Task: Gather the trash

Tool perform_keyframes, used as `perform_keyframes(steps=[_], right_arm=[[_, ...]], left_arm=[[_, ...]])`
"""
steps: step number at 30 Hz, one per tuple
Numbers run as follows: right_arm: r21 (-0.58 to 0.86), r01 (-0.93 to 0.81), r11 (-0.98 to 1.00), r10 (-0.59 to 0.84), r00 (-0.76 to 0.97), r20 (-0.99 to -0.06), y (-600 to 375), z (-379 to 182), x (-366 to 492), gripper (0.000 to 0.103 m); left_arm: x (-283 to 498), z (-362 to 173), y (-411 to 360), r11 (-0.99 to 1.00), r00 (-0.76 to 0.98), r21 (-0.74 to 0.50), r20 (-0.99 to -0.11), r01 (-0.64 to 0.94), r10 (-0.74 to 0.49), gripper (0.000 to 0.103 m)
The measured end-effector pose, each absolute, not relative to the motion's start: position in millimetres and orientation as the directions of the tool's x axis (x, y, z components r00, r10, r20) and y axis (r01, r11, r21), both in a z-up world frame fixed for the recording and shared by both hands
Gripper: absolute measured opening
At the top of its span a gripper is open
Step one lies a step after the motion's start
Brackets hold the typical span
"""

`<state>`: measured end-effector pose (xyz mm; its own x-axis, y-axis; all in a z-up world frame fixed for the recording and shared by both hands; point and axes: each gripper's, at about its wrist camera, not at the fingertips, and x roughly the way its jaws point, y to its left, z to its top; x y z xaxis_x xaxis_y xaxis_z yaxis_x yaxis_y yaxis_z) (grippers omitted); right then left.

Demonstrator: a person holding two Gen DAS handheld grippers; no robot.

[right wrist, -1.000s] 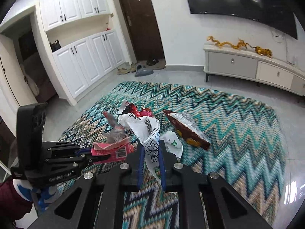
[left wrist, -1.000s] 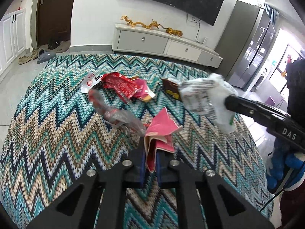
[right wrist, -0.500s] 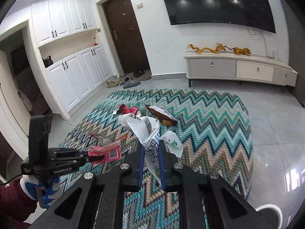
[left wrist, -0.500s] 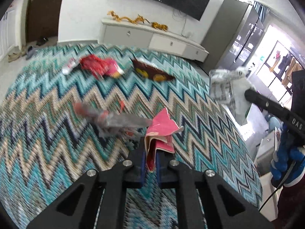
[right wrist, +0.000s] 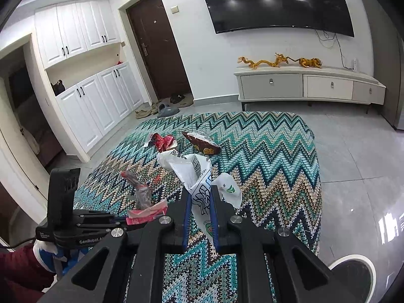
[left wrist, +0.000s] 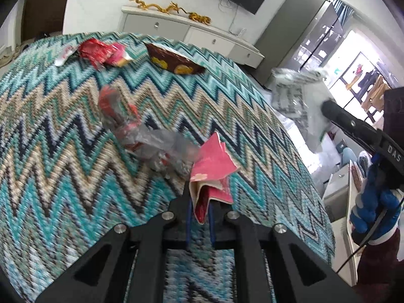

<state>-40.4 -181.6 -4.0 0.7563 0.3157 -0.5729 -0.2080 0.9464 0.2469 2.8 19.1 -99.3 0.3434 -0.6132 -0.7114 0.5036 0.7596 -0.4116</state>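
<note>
Currently both grippers carry trash: the left gripper [left wrist: 199, 213] clamps a pink wrapper [left wrist: 213, 174], the right gripper [right wrist: 200, 217] a white plastic bag [right wrist: 199, 179]. Judged next: drop both into the bin [right wrist: 353, 272]; three wrappers remain on the rug [right wrist: 265, 156].

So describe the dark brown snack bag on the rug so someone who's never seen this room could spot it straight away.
Find the zigzag rug in front of the white TV cabinet. Near its far end lies the brown snack bag, just right of a crumpled red wrapper. It is the only dark brown piece, long and flat with yellow printing.
</note>
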Motion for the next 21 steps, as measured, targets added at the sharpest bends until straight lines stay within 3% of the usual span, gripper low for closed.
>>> perform_keyframes(steps=[2, 4, 6, 8, 14, 19, 21], right_arm=[[0.253, -0.208, 0.945, 0.32, 0.755, -0.573, -182.9, -6.0, -40.4, 0.013], [0.258, -0.209, 0.943, 0.323, 0.754, -0.572, -183.4, -7.9, -41.5, 0.013], [0.264, -0.209, 0.942, 0.327, 0.753, -0.572, -184.8, -9.5, -42.3, 0.013], [0.27, -0.208, 0.94, 0.33, 0.752, -0.57, -186.9, -11.1, -43.7, 0.013], [0.28, -0.204, 0.938, 0.333, 0.753, -0.567, -194.5, -14.7, -47.5, 0.013], [0.287, -0.201, 0.936, 0.336, 0.753, -0.566, -199.6, -19.1, -50.9, 0.013], [0.286, -0.201, 0.937, 0.334, 0.756, -0.562, -201.2, -19.5, -54.8, 0.013]], left_arm=[[-2.5, -100.7, 14.9, 0.756, 0.333, -0.412, -0.715, 0.509, -0.615, 0.013], [-4.6, -102.1, 10.5, 0.75, 0.32, -0.418, -0.717, 0.513, -0.619, 0.023], [-7.0, -100.9, 7.5, 0.74, 0.315, -0.426, -0.71, 0.52, -0.63, 0.041], [-11.1, -97.3, 3.2, 0.738, 0.319, -0.42, -0.708, 0.528, -0.631, 0.049], [-13.9, -95.9, -6.1, 0.762, 0.353, -0.374, -0.72, 0.529, -0.598, 0.047], [-10.9, -96.8, -11.5, 0.784, 0.369, -0.345, -0.737, 0.516, -0.566, 0.015], [-11.1, -95.2, -13.4, 0.786, 0.371, -0.343, -0.737, 0.515, -0.565, 0.015]])
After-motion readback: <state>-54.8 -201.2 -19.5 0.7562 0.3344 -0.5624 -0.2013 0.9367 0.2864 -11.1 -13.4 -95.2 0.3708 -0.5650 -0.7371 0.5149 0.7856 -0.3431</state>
